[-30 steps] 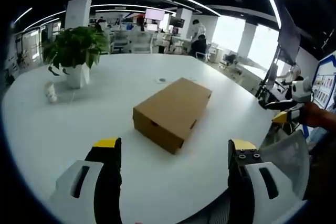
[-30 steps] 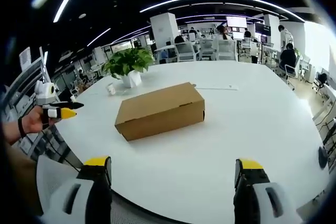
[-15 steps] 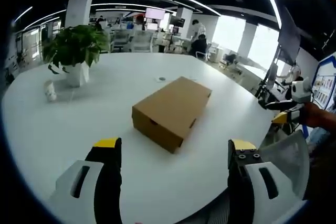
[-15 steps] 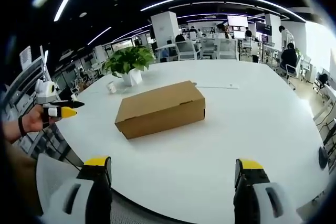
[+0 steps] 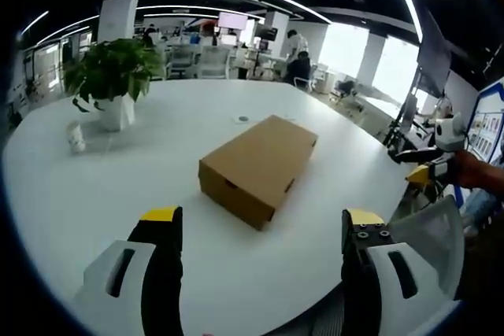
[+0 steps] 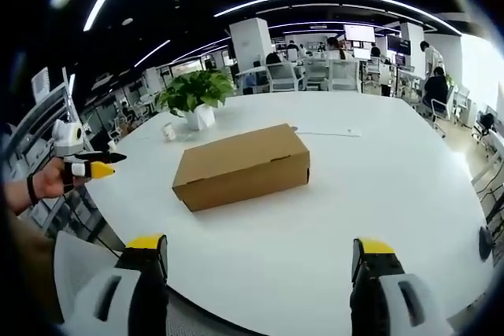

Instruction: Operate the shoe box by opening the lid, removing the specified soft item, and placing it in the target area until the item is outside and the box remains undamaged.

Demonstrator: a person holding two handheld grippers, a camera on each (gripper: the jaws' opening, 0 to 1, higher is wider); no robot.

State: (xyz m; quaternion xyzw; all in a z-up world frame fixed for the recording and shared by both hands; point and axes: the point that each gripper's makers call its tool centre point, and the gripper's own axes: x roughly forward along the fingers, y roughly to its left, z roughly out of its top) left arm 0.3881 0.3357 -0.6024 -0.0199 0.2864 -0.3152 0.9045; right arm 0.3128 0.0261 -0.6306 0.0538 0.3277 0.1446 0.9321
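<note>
A brown cardboard shoe box [image 5: 258, 168] [image 6: 241, 165] lies shut in the middle of a large white round table [image 5: 118, 186] [image 6: 331, 210]. My left gripper [image 5: 260, 230] hangs open at the table's near edge, well short of the box, with nothing between its jaws. My right gripper [image 6: 261, 253] is open too, over the near edge on its side, and apart from the box. The left gripper [image 6: 88, 164] also appears far left in the right gripper view, held in a hand. The right gripper [image 5: 429, 167] comes in at the far right of the left gripper view.
A potted green plant [image 5: 112, 76] [image 6: 193, 96] in a white pot stands on the table beyond the box, a small white object [image 5: 75, 138] [image 6: 167, 132] beside it. A small round disc [image 5: 242, 120] lies behind the box. Office chairs and desks fill the background.
Both views have shifted very slightly. The box and both grippers stand as before.
</note>
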